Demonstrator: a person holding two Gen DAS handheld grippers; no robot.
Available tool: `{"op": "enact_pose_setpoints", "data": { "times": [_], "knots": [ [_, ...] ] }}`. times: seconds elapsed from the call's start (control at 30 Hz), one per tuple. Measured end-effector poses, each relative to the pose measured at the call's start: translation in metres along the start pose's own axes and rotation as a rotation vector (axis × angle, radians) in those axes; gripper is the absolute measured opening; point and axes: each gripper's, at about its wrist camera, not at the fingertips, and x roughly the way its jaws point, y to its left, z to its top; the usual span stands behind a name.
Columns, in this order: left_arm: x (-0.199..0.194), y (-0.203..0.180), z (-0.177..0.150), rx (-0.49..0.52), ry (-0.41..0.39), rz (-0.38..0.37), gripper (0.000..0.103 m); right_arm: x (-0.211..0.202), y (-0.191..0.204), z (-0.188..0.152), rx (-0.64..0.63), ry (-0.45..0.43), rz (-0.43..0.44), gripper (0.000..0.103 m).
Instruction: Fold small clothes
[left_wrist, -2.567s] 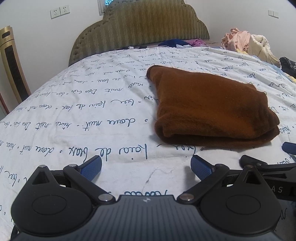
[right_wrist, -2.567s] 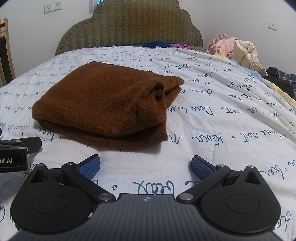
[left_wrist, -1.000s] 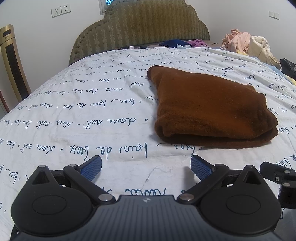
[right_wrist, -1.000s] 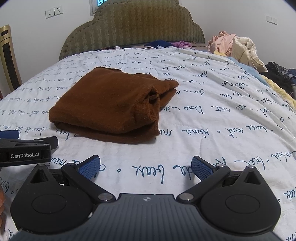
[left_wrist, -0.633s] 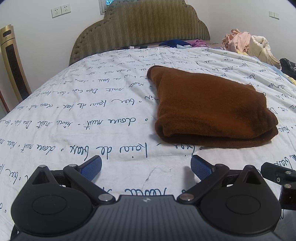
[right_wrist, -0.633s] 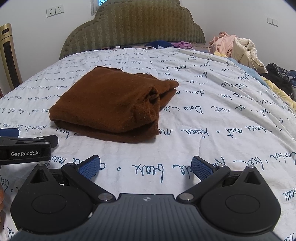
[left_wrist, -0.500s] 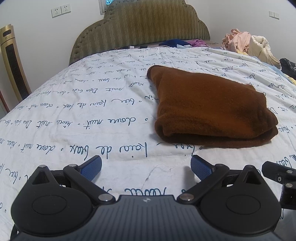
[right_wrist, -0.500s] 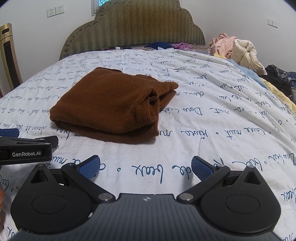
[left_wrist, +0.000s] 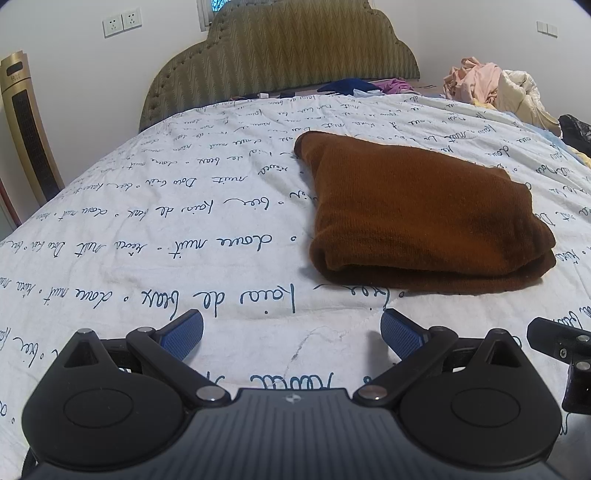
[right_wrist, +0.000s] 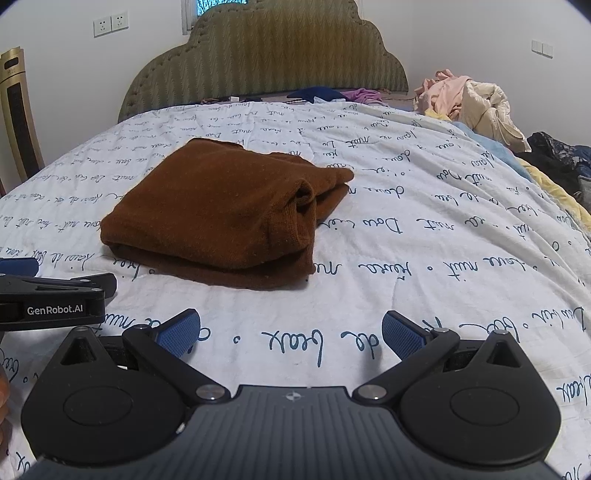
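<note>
A brown knitted garment (left_wrist: 421, 214) lies folded in a thick bundle on the white bedspread with blue script (left_wrist: 147, 221). It also shows in the right wrist view (right_wrist: 221, 214), left of centre. My left gripper (left_wrist: 291, 328) is open and empty, low over the bedspread, short of the garment's near left corner. My right gripper (right_wrist: 291, 328) is open and empty, short of the garment's near right edge. Neither touches the garment. The left gripper's body (right_wrist: 51, 299) shows at the left edge of the right wrist view.
A padded olive headboard (left_wrist: 280, 55) stands at the far end. A heap of pink and cream clothes (right_wrist: 469, 103) and dark clothes (right_wrist: 557, 155) lie at the bed's right side. Blue and purple clothes (right_wrist: 332, 94) lie by the headboard. A gold tower heater (left_wrist: 29, 129) stands left.
Over the past 2.6 s both grippers have drawn back from the folded garment, the right one more. In the last half second nothing has visibly moved.
</note>
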Motion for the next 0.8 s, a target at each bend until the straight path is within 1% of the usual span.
{"op": "enact_pose_setpoints", "data": {
  "times": [0.3,0.57,0.7,0.8],
  "knots": [
    [-0.0014,0.0018,0.0006,0.004,-0.006,0.004,0.103,-0.0017,0.0018,0.0005,-0.001,-0.004,0.003,0.103],
    [-0.0039,-0.0010,0.0001,0.018,-0.028,0.025,0.103,-0.0026,0.0034,0.0008,0.001,-0.004,0.011,0.103],
    [-0.0079,-0.0034,-0.0005,0.031,-0.057,0.039,0.103,-0.0029,0.0041,0.0010,0.003,-0.005,0.011,0.103],
    [-0.0077,-0.0031,0.0008,0.031,-0.052,0.033,0.103,-0.0029,0.0042,0.0009,0.001,-0.006,0.010,0.103]
  ]
}}
